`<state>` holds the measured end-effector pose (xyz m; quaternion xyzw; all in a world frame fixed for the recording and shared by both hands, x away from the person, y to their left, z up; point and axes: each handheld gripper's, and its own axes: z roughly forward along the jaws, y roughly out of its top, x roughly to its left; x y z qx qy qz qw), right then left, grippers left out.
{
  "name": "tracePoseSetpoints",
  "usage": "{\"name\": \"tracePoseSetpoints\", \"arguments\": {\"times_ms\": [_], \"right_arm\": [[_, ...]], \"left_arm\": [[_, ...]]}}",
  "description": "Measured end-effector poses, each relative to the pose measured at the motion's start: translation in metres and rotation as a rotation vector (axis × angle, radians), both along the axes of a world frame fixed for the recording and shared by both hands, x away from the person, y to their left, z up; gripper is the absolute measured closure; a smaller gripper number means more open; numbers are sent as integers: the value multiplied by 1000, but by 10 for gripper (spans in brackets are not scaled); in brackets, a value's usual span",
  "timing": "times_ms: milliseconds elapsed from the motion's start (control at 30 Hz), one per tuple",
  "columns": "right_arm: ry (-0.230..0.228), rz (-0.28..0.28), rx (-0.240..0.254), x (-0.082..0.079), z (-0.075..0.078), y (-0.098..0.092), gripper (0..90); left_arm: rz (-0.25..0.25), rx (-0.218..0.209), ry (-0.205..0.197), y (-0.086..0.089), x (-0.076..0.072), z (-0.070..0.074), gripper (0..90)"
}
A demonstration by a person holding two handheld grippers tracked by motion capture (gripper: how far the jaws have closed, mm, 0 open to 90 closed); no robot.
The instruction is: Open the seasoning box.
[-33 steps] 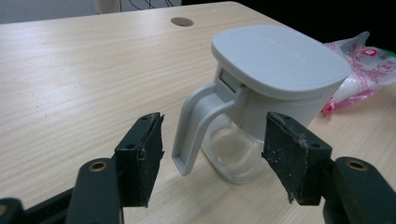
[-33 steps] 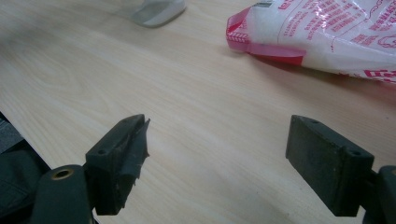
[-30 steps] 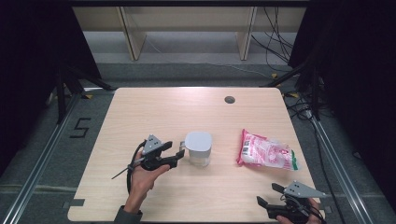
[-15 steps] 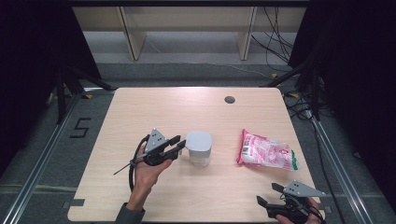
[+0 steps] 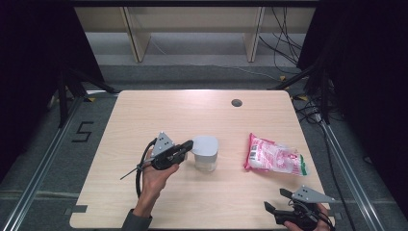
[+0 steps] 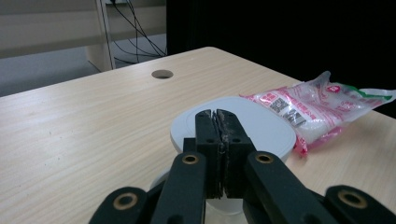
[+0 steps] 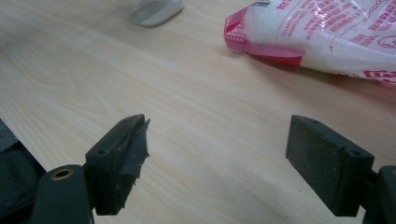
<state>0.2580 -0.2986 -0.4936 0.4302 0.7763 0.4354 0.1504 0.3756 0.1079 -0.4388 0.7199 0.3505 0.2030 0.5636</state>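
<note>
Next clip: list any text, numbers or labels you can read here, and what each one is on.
"5": dark figure marked on the grey floor left of the table.
Pink and white bag: red printing and a dark label panel, too small and blurred to read.
White lidded container: no text visible.

Grey floor [image 5: 202,72], pale shelving [image 5: 192,29], black curtains [image 5: 365,57], cables [image 5: 284,33].
</note>
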Motion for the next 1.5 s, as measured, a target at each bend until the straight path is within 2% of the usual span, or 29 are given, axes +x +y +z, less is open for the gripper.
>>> {"name": "tracePoseSetpoints", "arguments": {"times_ms": [33, 200, 267, 333, 367, 400, 500, 533, 600, 667, 733, 800, 867, 900, 933, 967, 1000, 1067, 1100, 1133, 1233, 1267, 1300, 1333, 1367, 1400, 1433, 1467, 1500], "right_arm": [[-14, 7, -22, 1, 1, -1, 213], [16, -2, 1, -2, 1, 4, 213], [4, 8, -16, 1, 1, 2, 212], [-5, 13, -4, 0, 1, 2, 211], [19, -7, 13, -3, 1, 4, 211], [9, -2, 1, -2, 1, 4, 211], [-5, 13, -15, -1, 1, 4, 209], [15, 6, 3, -2, 1, 5, 209], [8, 7, -3, -2, 1, 5, 209], [-16, 17, -23, 0, 1, 3, 200], [15, -1, 12, -3, 2, 7, 196], [-35, 39, -16, 1, 2, 6, 188], [-4, 25, -9, -2, 4, 9, 179], [-42, 36, -24, 0, 2, 8, 164], [-28, 35, -8, -1, 4, 10, 152], [-52, 50, -15, 1, 4, 9, 153], [-30, 45, 31, -1, 6, 12, 153], [-66, 64, 32, 2, 8, 16, 156], [-89, 79, 14, 5, 9, 17, 166], [-82, 86, 9, 6, 10, 22, 207], [-78, 147, 28, 13, 14, 31, 390], [-92, 152, 9, 15, 16, 33, 437], [-140, 178, -5, 21, 19, 37, 495], [-150, 179, -7, 25, 22, 43, 535], [-156, 192, -8, 30, 25, 48, 570], [-134, 178, 4, 32, 29, 54, 606], [-197, 185, -3, 42, 31, 60, 630], [-174, 196, -9, 45, 33, 65, 641], [-192, 193, -21, 53, 35, 71, 658]], "left_arm": [[-12, 7, -17, 0, 2, 1, 876], [-15, 8, -29, -2, 4, 2, 876], [-7, 15, -28, -2, 6, 2, 876], [-1, 21, -22, -3, 10, 0, 876], [6, 6, 1, -4, 11, -3, 876], [19, -2, 24, -5, 12, -4, 876], [19, 26, 18, -5, 16, -9, 878], [16, 43, 11, -5, 16, -9, 878], [16, 29, 18, -4, 16, -10, 875], [23, 48, 8, -3, 15, -9, 873], [23, 42, 6, -2, 16, -10, 872], [22, 39, 4, -2, 16, -10, 873], [20, 39, 0, -1, 17, -11, 873], [18, 46, 7, 0, 18, -11, 873], [26, 25, 5, -1, 18, -12, 872], [22, 27, -1, 0, 19, -12, 871], [19, 28, -4, 1, 19, -12, 871], [27, 23, 4, 0, 18, -12, 870], [19, 22, 8, 1, 18, -12, 869], [18, 15, 13, 1, 18, -12, 865], [6, 15, 12, 0, 18, -12, 859], [6, 19, 11, 0, 18, -11, 859], [11, 18, 19, 0, 17, -11, 859], [9, -6, 29, 0, 18, -12, 859], [6, 8, 18, 2, 18, -12, 861], [20, -3, 31, 2, 18, -12, 862], [20, 1, 34, 3, 18, -12, 861], [7, 7, 25, 5, 19, -12, 860], [6, -1, 28, 5, 19, -13, 858]]}}
